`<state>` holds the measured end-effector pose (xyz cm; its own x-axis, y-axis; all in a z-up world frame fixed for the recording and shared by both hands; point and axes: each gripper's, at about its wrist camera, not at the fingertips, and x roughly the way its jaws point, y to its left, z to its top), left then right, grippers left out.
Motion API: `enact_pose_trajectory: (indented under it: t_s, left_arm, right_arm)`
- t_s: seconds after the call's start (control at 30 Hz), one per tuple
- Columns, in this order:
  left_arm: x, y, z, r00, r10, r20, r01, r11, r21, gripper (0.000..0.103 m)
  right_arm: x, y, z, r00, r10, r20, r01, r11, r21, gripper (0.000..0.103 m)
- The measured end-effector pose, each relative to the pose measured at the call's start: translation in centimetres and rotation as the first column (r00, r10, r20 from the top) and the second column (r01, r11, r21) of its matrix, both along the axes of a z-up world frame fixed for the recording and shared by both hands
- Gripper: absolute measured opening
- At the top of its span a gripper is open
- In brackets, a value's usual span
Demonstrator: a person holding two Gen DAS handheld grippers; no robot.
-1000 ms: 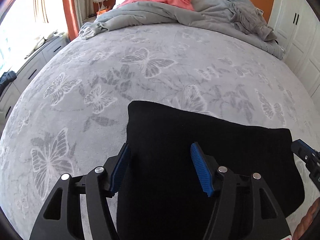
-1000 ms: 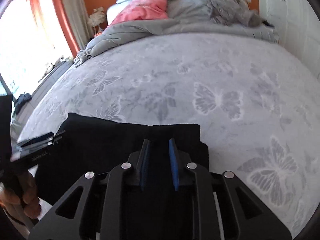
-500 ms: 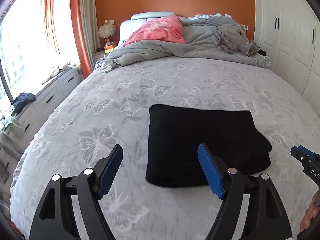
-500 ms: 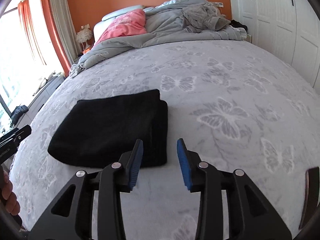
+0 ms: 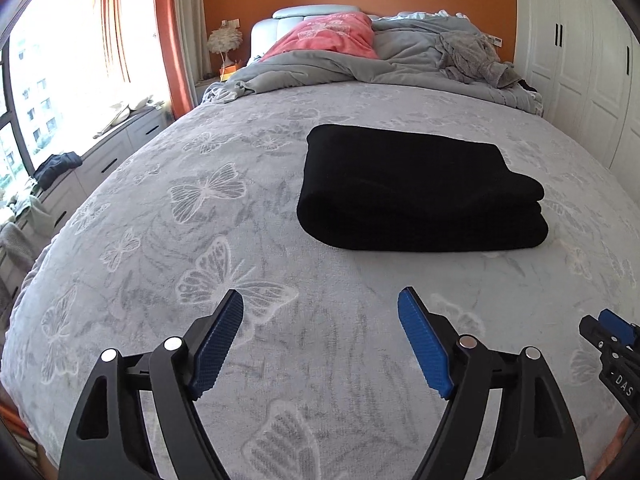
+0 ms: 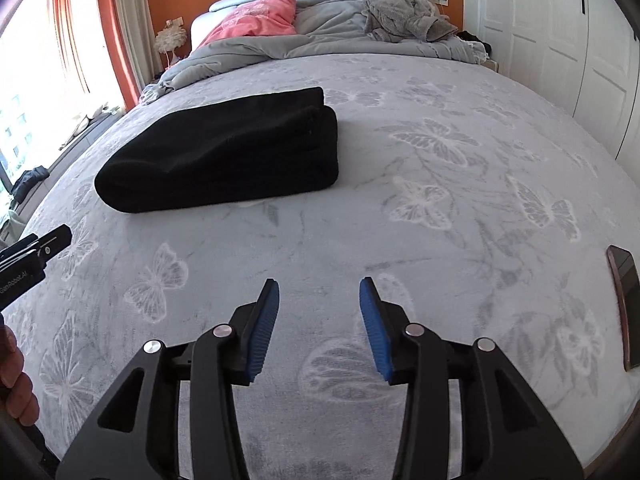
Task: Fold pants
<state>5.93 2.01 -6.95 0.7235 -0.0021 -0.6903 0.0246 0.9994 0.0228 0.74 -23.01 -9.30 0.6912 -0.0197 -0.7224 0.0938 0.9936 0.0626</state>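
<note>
The black pants lie folded into a thick rectangular stack on the grey butterfly bedspread; the right wrist view shows the same pants from the other side. My left gripper hangs open over bare bedspread, well back from the stack's near edge, nothing between its blue pads. My right gripper is also back from the stack, its jaws opening, with only bedspread between them. The right gripper's tip shows at the lower right of the left wrist view.
A crumpled grey duvet and a pink pillow fill the head of the bed. White wardrobe doors stand at the right, a window and low drawers at the left. A dark phone lies near the bed's right edge.
Both grippers let go of the pants and pulled back toward the foot of the bed. The left jaws widened early; the right jaws went from nearly shut to spread apart.
</note>
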Motion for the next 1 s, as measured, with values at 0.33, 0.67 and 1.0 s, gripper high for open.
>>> enact_pose_trajectory:
  t_s: [0.33,0.67,1.0]
  left_arm:
    - [0.1,-0.9,-2.6,0.997,0.013,0.072,-0.016,0.999,0.043,0.077]
    - [0.0,-0.8,-3.2,0.996,0.024,0.089,-0.027,0.999,0.041,0.077]
    - [0.1,-0.2,-3.5,0.997,0.032,0.073,-0.033,0.999,0.008,0.077]
  right_arm:
    - [0.7,1.8,-0.8,0.999,0.001,0.046,0.002,0.998,-0.063,0.059]
    - [0.6,3.1,-1.9,0.999,0.021,0.039,-0.015,0.991,-0.135,0.063]
    - [0.7,2.9,-2.3,0.999,0.005,0.04,-0.001,0.993,-0.122,0.064]
